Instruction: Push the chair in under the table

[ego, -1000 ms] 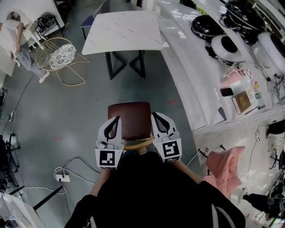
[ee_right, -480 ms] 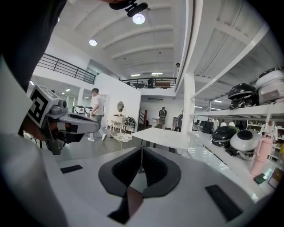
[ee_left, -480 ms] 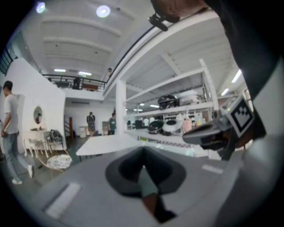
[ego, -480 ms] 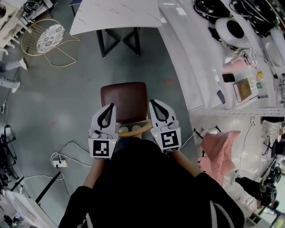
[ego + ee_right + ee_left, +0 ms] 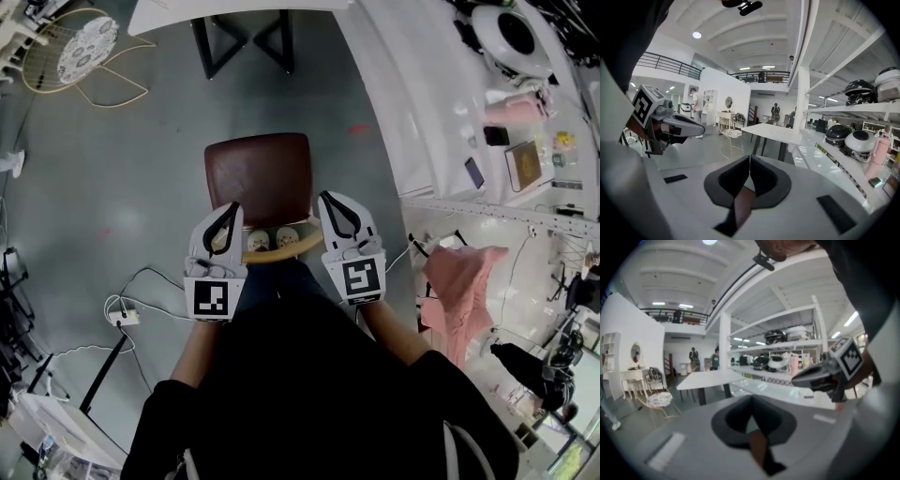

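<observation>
Head view: the chair [image 5: 258, 176] is seen standing on the grey floor [image 5: 122, 197], well apart from the white table [image 5: 187, 11] at the top edge, so the push is judged not yet begun. The left gripper [image 5: 231, 208] and right gripper [image 5: 326, 199] are held at either end of the curved wooden backrest [image 5: 274, 252].

Left gripper view: the jaws are pressed together with nothing between them. The brown seat [image 5: 758, 451] is glimpsed below, with the table ahead.

Right gripper view: the jaws are likewise clenched on nothing. Next, the backrest would need to be braced at both ends and the chair driven straight towards the table legs [image 5: 242, 42].
</observation>
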The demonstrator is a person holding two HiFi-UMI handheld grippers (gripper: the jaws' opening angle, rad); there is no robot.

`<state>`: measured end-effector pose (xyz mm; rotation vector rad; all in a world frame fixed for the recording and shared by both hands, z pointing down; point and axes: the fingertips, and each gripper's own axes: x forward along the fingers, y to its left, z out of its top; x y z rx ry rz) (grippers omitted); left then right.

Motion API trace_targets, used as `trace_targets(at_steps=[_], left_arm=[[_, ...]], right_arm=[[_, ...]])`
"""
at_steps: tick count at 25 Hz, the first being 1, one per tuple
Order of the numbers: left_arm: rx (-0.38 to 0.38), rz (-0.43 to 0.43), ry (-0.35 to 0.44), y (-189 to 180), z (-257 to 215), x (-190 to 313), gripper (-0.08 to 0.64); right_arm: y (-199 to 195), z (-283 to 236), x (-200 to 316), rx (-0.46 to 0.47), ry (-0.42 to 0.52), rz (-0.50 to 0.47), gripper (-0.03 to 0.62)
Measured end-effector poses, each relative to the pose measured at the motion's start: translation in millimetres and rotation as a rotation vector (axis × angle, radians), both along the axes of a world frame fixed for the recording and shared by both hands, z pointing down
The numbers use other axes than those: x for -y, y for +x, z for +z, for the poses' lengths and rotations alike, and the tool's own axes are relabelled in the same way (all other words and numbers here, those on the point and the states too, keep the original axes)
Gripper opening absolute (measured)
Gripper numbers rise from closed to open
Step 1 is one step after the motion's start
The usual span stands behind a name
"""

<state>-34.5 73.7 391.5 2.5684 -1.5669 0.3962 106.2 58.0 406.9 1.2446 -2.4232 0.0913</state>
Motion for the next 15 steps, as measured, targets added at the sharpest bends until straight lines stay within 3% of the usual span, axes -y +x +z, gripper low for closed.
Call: trace_targets(at_steps=[15], left_arm=[[0.075,0.025,-0.200,-14.4,90.6,-41.6,0.009]], right_arm=[[3.4,81.7,-30.8,-0.082,-0.147,-0.037,0.021]])
